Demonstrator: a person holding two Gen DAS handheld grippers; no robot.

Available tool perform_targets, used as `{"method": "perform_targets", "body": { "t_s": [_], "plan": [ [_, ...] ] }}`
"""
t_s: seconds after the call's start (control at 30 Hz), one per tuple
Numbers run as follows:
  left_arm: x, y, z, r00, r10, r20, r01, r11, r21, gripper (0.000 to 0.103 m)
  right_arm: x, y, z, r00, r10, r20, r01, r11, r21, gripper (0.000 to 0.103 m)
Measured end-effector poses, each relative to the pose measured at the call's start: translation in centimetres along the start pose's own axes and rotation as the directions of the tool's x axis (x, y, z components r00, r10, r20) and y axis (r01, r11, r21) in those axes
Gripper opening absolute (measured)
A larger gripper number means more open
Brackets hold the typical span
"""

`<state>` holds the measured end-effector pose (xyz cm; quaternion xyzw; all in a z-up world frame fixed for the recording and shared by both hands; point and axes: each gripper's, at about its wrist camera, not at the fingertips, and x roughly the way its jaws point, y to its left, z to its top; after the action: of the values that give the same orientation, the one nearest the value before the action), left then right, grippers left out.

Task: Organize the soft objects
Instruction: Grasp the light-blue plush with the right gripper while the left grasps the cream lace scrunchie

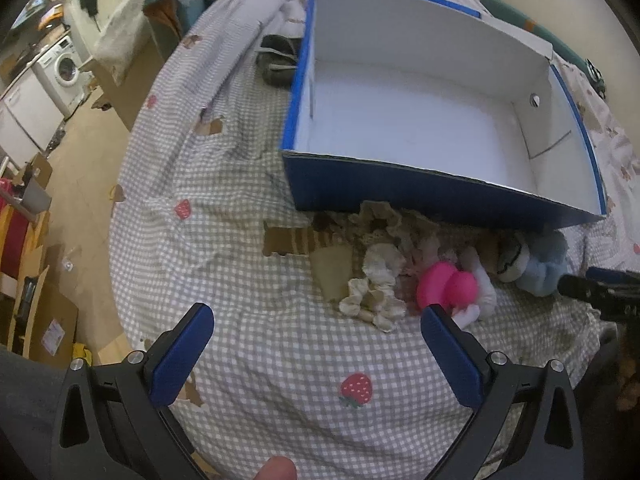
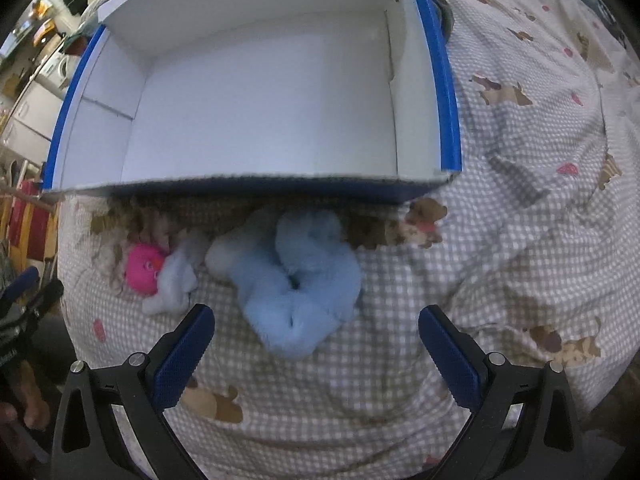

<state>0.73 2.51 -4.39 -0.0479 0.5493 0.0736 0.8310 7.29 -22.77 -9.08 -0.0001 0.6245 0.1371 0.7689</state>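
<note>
A blue cardboard box point(image 1: 360, 184) with a white empty inside lies on the checked bedspread; it also shows in the right wrist view point(image 2: 448, 92). A row of soft things lies in front of it: a cream lace scrunchie point(image 1: 376, 288), a pink plush toy point(image 1: 446, 288) point(image 2: 144, 266), a white fluffy piece point(image 2: 176, 280), a light blue fluffy scrunchie point(image 2: 300, 288) point(image 1: 540, 272). My left gripper point(image 1: 316, 320) is open, near the cream scrunchie and pink toy. My right gripper point(image 2: 316, 320) is open just in front of the blue scrunchie, empty.
The bed edge drops off to the left onto a wooden floor point(image 1: 84, 184) with cardboard boxes point(image 1: 48, 320). A dark garment point(image 1: 276, 60) lies left of the box. The right gripper's tip point(image 1: 592, 288) shows at the left view's right edge.
</note>
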Motion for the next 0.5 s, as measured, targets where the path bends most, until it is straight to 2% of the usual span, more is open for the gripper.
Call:
{"method": "perform_targets", "body": {
  "t_s": [0.13,0.23,0.3,0.33,0.43,0.5],
  "plan": [
    [0.7,-0.2,1.6,0.998,-0.013,-0.054,0.014,1.0,0.017,0.103,1.0,0.6,0.8,1.0,-0.031,0.003,0.031,0.998,-0.047,0.103],
    [1.3,1.3,3.2,0.997,0.032,-0.074,-0.034,0.999,-0.02,0.103,1.7,1.1,1.8,0.999,-0.04,-0.003,0.039,0.996,-0.075,0.103],
    [1.9,2.4,4.2,0.993,0.042,-0.108,-0.048,0.998,-0.049,0.103,2.3,1.6,2.4,0.999,-0.046,-0.005,0.045,0.994,-0.095,0.099],
    [2.3,3.0,4.6,0.991,0.039,-0.128,-0.047,0.997,-0.068,0.103,2.5,2.0,2.6,0.999,-0.042,-0.012,0.041,0.994,-0.105,0.095],
    [3.5,4.3,5.4,0.986,-0.028,-0.166,0.009,0.993,-0.118,0.103,3.5,2.5,3.1,0.999,-0.022,-0.029,0.019,0.994,-0.112,0.094],
    [4.1,4.6,5.6,0.982,-0.041,-0.182,0.017,0.991,-0.131,0.101,3.9,2.3,3.3,0.999,-0.012,-0.033,0.008,0.994,-0.106,0.091]
  ]
}}
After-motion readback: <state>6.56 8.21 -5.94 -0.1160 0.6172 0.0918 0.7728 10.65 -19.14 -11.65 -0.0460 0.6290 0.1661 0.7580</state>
